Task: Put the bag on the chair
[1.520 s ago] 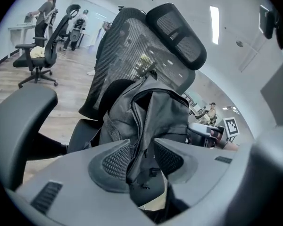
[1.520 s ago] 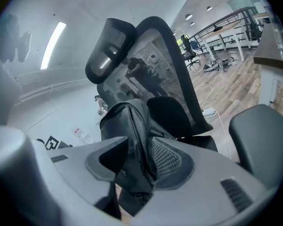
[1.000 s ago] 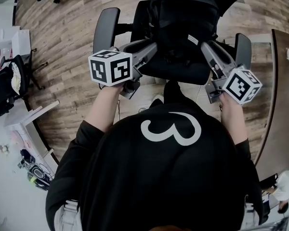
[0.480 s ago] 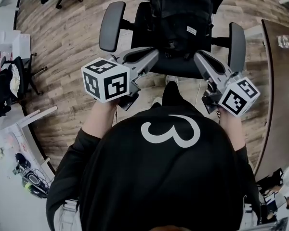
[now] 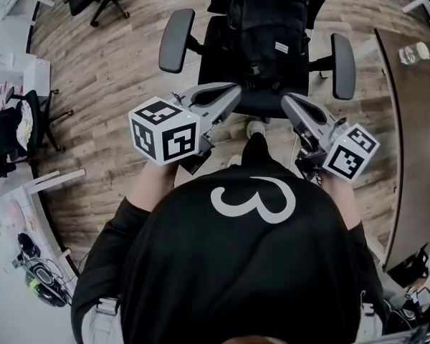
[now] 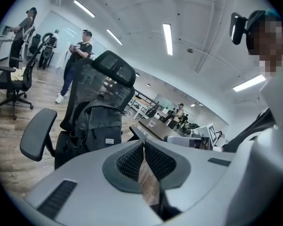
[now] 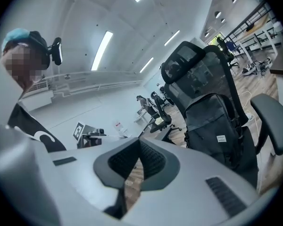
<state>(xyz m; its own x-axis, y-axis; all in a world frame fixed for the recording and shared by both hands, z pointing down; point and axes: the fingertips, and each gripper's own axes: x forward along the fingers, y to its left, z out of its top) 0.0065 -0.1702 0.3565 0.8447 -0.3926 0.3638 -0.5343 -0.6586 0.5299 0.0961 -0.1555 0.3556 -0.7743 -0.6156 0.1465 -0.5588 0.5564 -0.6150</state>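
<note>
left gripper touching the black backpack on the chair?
Apart. Left gripper view: left gripper fingers shut on nothing; black fabric backpack sits beyond them on the black office chair.

Black top, grey grippers

Short-sleeved black top (image 5: 251,264) with a white "3"-shaped mark (image 5: 253,196). Left of the mark is the left gripper (image 5: 236,89), a smooth grey shell with a black-and-white marker cube (image 5: 165,130). To the right, the right gripper (image 5: 286,99) looks the same.

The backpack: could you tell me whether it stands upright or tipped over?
Upright: the backpack stands on the office chair seat, resting against its back.
</note>
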